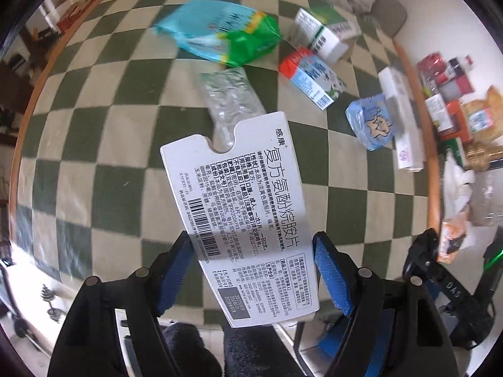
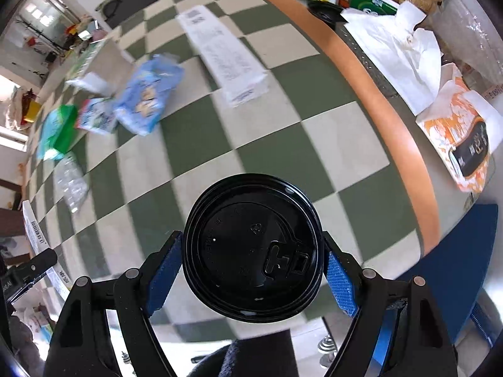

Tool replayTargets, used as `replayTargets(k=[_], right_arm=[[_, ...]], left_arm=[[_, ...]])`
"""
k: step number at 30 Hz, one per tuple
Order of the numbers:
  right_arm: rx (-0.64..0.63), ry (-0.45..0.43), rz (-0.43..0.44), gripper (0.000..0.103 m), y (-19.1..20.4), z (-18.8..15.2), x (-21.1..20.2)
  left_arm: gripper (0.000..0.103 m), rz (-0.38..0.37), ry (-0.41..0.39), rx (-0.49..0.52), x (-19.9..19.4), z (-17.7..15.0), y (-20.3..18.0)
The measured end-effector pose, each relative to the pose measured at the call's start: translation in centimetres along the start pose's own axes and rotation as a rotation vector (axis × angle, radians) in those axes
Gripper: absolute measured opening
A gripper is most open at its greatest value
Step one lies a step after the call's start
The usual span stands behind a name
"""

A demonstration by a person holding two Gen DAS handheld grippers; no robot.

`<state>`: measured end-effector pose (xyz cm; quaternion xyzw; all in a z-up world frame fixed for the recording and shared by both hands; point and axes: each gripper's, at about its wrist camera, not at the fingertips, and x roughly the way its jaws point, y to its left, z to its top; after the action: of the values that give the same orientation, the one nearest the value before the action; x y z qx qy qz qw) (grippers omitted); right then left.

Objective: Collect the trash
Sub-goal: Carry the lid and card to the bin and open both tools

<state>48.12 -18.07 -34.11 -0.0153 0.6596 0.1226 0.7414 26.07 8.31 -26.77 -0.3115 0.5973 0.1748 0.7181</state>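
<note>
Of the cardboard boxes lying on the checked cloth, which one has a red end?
The small blue and white carton with the red end, lying between the green and white box and the pale blue packet. The others show no red.

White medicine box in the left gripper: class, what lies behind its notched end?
Behind the white medicine box, held by the left gripper, a crumpled clear plastic bottle lies on the checked tablecloth. The box covers the bottle's near end.

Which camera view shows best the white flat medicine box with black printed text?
The left wrist view. There the white flat medicine box fills the centre, held between the blue pads of the left gripper, with text and barcode readable. The right wrist view shows only a narrow strip of it at the left edge.
</note>
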Motion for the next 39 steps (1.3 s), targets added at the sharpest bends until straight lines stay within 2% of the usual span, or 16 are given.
replayTargets(k=[5, 6, 8, 12, 15, 20, 23, 27, 30, 32, 33, 39], right_arm=[[-0.018, -0.041, 0.029, 0.085, 0.9, -3.9, -3.0], [-0.021, -0.049, 0.032, 0.085, 1.3, -4.8, -3.5], [-0.028, -0.069, 0.038, 0.085, 1.3, -7.7, -5.4], [-0.036, -0.091, 0.052, 0.085, 2.8, -14.3, -7.3], [-0.031, -0.082, 0.071, 0.085, 3.4, -19.3, -8.0], [-0.020, 0.020, 0.115, 0.085, 4.5, -27.6, -5.1], [-0.020, 0.108, 0.133, 0.085, 4.9, -31.7, -1.4], [0.055, 0.263, 0.229, 0.085, 4.0, -35.7, 5.7], [0.129, 0.351, 0.285, 0.085, 2.7, -38.1, 12.6], [0.193, 0.411, 0.327, 0.085, 1.7, -39.4, 17.9], [0.228, 0.428, 0.344, 0.085, 1.1, -40.0, 20.8], [0.320, 0.490, 0.418, 0.085, -0.2, -41.8, 33.2]], left_arm=[[0.074, -0.083, -0.045, -0.024, -3.3, -3.5, 3.2], [0.074, -0.090, -0.050, -0.025, -2.7, -3.5, 2.5], [0.074, -0.117, -0.067, -0.021, -4.2, -5.9, 4.7], [0.074, -0.146, -0.069, -0.021, -4.9, -10.3, 7.9], [0.074, -0.141, -0.048, -0.020, -5.0, -14.3, 11.0], [0.074, -0.071, 0.018, -0.007, -1.7, -19.8, 15.2], [0.075, -0.028, 0.067, 0.002, 2.1, -22.0, 16.9], [0.075, 0.000, 0.167, 0.001, 10.3, -23.9, 18.8], [0.075, 0.014, 0.225, 0.004, 17.4, -24.4, 19.8], [0.075, -0.013, 0.261, 0.005, 22.1, -24.5, 20.3], [0.075, -0.031, 0.279, 0.000, 24.6, -24.5, 20.6], [0.076, -0.036, 0.320, -0.044, 34.9, -23.5, 22.6]])
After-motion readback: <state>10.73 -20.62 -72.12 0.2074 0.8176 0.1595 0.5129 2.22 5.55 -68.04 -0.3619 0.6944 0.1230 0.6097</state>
